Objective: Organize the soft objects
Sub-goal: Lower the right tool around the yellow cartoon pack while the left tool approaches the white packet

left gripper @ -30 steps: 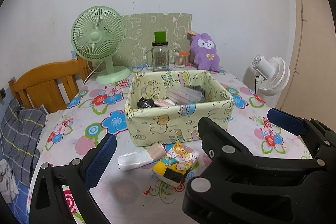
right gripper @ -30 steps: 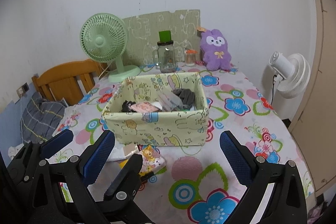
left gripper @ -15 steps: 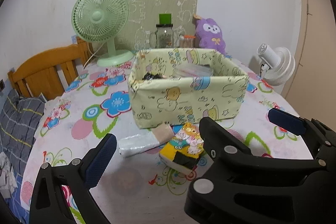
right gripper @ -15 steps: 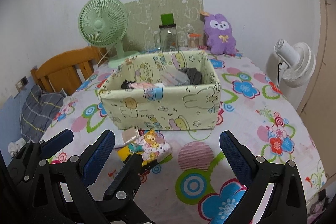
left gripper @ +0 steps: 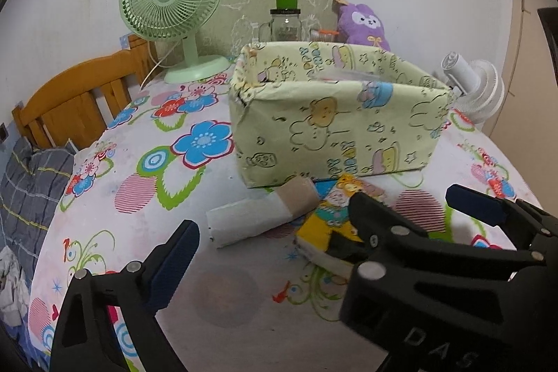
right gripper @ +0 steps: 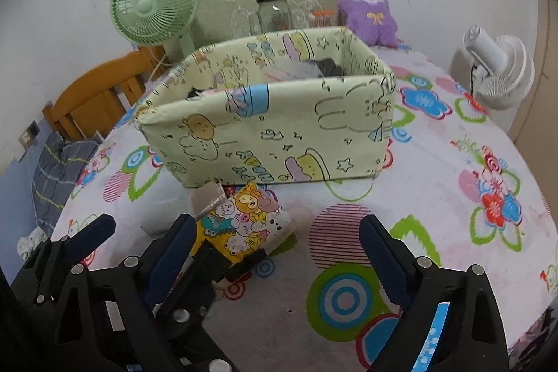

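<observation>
- left wrist view: left gripper [left gripper: 268, 229] wide, jaws closing, empty; white sock roll [left gripper: 256, 215] between its fingers, untouched, before the fabric box [left gripper: 334, 121]
- right wrist view: right gripper [right gripper: 279, 237] wide, closing, empty; cartoon-print bundle [right gripper: 244, 222] on the tablecloth [right gripper: 436, 197] by its left finger

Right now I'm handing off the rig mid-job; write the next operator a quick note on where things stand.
Left tool: jaws closing, nothing between them yet, over the grey-and-tan rolled socks.
Right tool: jaws closing, nothing pressed; the cartoon-print packet lies just ahead, towards its left finger.
Both items lie on the flowered tablecloth in front of the fabric bin.
Done: some soft items already in the bin.
Left: grip both, drop them in.
</observation>
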Available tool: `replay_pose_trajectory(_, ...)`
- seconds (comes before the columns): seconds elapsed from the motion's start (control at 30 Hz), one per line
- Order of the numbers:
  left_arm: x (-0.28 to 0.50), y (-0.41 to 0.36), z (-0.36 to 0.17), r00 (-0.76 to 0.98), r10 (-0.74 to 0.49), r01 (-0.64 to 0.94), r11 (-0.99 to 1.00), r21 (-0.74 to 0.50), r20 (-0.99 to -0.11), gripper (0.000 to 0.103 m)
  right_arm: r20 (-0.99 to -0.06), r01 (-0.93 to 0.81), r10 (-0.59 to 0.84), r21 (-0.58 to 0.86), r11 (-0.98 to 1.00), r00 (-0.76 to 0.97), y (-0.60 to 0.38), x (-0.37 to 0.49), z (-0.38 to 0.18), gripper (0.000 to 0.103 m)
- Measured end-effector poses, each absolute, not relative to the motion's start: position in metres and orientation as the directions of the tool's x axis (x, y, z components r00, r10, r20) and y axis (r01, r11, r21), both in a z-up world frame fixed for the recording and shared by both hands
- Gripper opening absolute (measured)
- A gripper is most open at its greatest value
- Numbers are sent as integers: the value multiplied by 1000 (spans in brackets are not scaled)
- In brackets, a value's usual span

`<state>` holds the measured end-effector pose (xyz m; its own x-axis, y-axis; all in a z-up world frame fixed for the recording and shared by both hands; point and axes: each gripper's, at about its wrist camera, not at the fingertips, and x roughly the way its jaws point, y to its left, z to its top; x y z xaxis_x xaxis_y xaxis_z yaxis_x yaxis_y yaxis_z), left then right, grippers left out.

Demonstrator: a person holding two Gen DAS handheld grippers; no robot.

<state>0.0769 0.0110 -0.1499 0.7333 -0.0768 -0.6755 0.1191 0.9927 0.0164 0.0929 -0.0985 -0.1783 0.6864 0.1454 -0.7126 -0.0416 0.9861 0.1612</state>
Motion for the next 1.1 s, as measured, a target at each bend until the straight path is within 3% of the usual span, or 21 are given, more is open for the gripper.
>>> replay_pose_trajectory(0.43, 92, 32, -159, 706, -34, 71, 997, 23, -707, 85, -733, -77, 165, 153, 985, 660, -77, 106, -183, 91)
replay_pose_trajectory(1.1, 99, 40, -165, 693, -48, 78, 997, 9, -720, 85, -774, -73, 184, 176, 982, 606, -60, 124, -195, 88)
